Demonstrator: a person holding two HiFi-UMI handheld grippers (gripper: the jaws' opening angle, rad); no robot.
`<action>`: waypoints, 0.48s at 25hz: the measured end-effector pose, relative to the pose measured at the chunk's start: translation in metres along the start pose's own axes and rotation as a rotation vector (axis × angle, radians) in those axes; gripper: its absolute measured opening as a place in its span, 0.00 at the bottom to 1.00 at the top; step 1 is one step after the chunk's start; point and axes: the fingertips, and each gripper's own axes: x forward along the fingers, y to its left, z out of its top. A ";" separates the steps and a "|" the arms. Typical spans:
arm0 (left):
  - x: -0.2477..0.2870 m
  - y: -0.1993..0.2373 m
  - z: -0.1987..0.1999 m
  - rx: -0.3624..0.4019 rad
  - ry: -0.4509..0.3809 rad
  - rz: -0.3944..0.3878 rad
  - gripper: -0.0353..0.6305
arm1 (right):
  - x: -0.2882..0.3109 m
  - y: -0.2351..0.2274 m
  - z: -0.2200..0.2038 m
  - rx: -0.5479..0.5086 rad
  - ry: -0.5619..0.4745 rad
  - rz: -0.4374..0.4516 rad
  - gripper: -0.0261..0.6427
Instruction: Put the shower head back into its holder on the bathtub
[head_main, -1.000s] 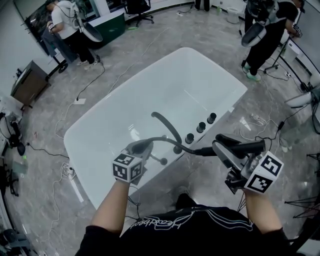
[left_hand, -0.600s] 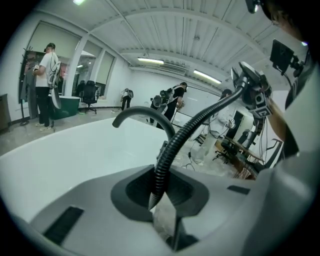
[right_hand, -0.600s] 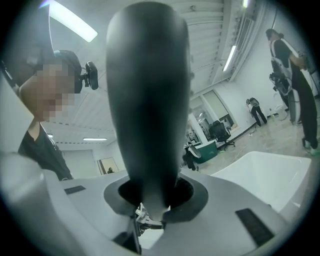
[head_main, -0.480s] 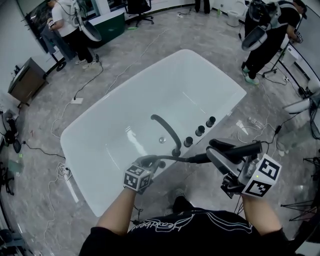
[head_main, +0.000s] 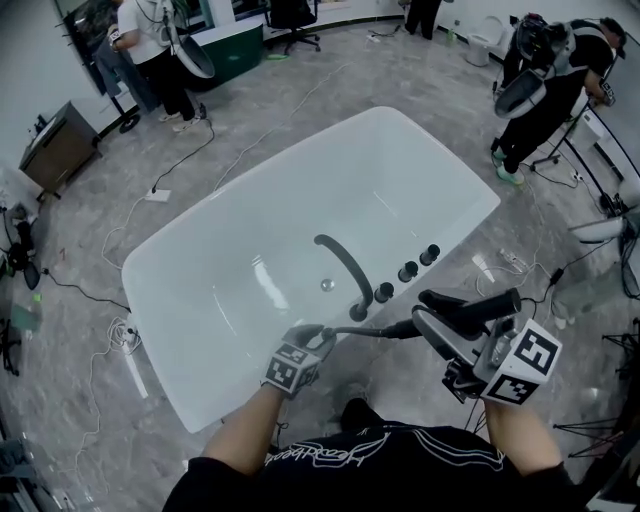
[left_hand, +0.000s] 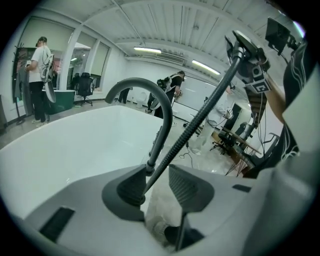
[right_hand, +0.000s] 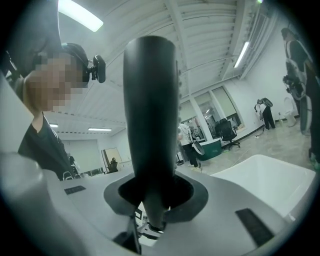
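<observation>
My right gripper (head_main: 446, 318) is shut on the black shower head (head_main: 472, 304), held level beyond the tub's near right side; in the right gripper view its handle (right_hand: 150, 115) fills the jaws. Its dark hose (head_main: 365, 331) runs left to my left gripper (head_main: 314, 337), low at the near rim of the white bathtub (head_main: 250, 230). In the left gripper view the hose (left_hand: 200, 120) passes between the jaws of the left gripper (left_hand: 160, 176). The jaws are opening: the hose lies by the left pad (left_hand: 131, 186), clear of the right one. I cannot make out the holder.
A curved black spout (head_main: 345, 268) and three black knobs (head_main: 407, 271) stand on the tub's near rim. Cables (head_main: 120, 335) trail over the grey floor. People with grippers stand at the far left (head_main: 160, 40) and far right (head_main: 545, 80).
My left gripper has sunk along the hose to the tub's rim and its jaws have spread off the hose. The right gripper still holds the shower head, shifted slightly.
</observation>
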 end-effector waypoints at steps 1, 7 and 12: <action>-0.002 0.000 -0.001 0.000 0.005 0.000 0.24 | 0.004 0.000 -0.002 -0.010 0.011 -0.002 0.18; -0.027 0.003 0.008 -0.039 -0.044 0.016 0.24 | 0.024 -0.006 -0.025 -0.008 0.071 0.009 0.18; -0.064 -0.002 0.024 -0.103 -0.152 0.001 0.19 | 0.052 -0.007 -0.052 -0.039 0.137 0.030 0.18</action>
